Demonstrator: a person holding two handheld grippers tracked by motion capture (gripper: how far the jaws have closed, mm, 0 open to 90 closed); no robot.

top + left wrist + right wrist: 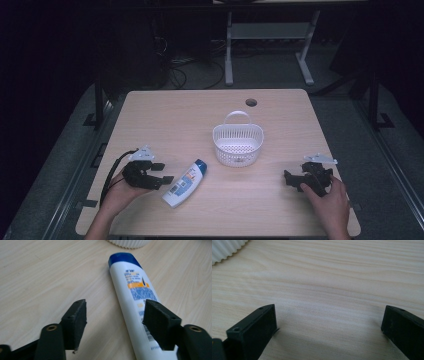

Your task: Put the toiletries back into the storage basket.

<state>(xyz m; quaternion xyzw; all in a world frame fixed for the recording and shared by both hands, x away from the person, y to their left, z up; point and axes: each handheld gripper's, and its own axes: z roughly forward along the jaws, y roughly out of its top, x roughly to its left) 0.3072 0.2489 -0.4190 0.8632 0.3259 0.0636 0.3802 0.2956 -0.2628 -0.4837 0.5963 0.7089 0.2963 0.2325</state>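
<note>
The left claw (162,172), spread wide and grasping nothing, is nearing the shampoo bottle (185,183) lying on the worktop (175,115); it is probably needing to straddle the bottle's middle squarely before clenching, while the right claw (329,327) is resting released.

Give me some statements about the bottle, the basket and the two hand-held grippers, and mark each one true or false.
1. The shampoo bottle lies flat on the table. True.
2. The white basket holds the bottle. False: the bottle lies outside it, on the table.
3. The left hand-held gripper is open. True.
4. The right hand-held gripper grips the basket handle. False: it is open over bare wood.
5. The bottle cap is red. False: it is blue.
</note>
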